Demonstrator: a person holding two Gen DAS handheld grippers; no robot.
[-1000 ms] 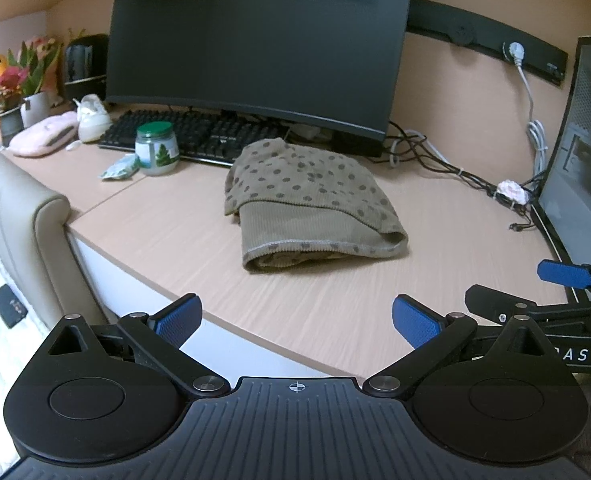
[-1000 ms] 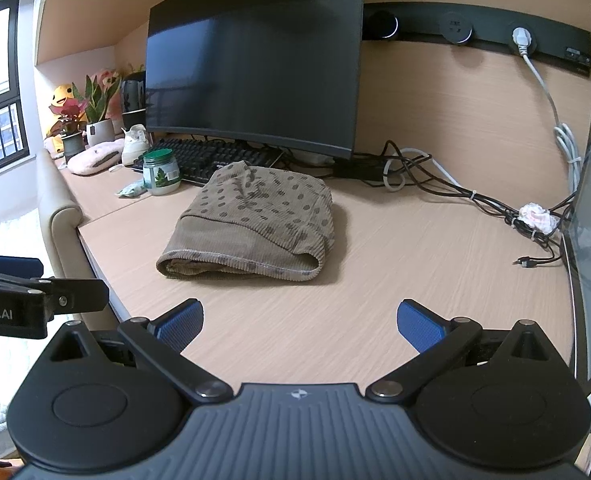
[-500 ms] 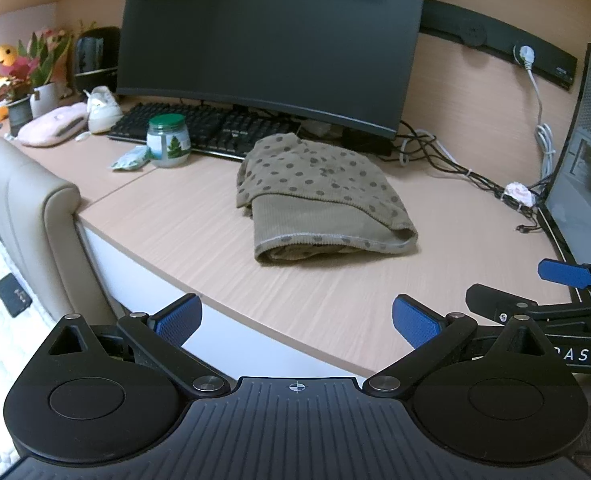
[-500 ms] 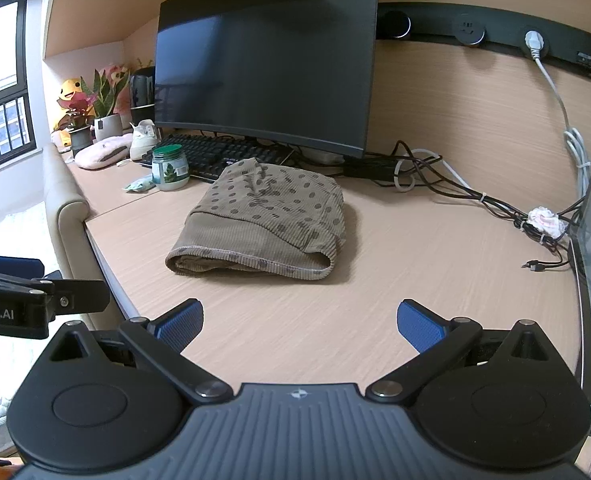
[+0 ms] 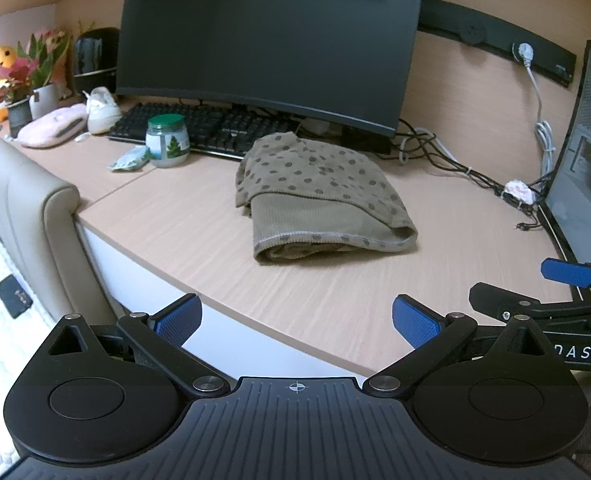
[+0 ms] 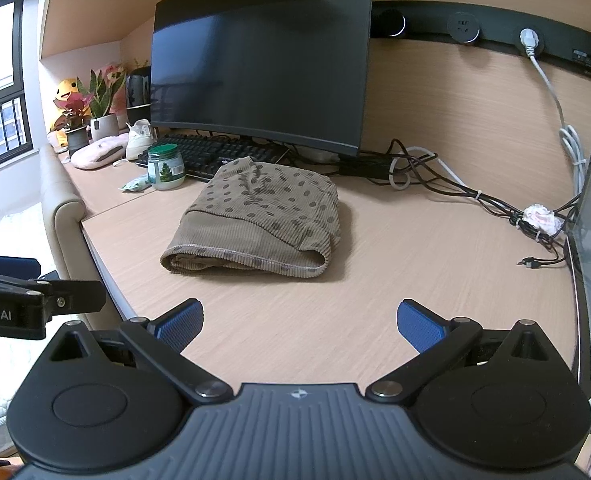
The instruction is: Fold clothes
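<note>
A tan garment with dark dots [image 5: 319,196] lies folded in a compact bundle on the wooden desk [image 5: 199,232], in front of the monitor; it also shows in the right wrist view [image 6: 255,220]. My left gripper [image 5: 297,320] is open and empty, held back over the desk's front edge, well short of the garment. My right gripper [image 6: 299,324] is open and empty above the desk's near part, also short of the garment. The right gripper appears at the right of the left wrist view [image 5: 567,276].
A black monitor [image 5: 271,40] and keyboard [image 5: 199,128] stand behind the garment. A green-lidded jar [image 5: 166,140], a wrapper, a small shoe and potted plants [image 5: 35,80] sit at the left. Cables [image 6: 455,188] and a computer case [image 5: 587,160] are at the right. A beige chair back [image 5: 27,216] stands left.
Both grippers have drawn back a little from the desk, so the garment looks slightly farther. The garment has not moved. Both grippers stay open.
</note>
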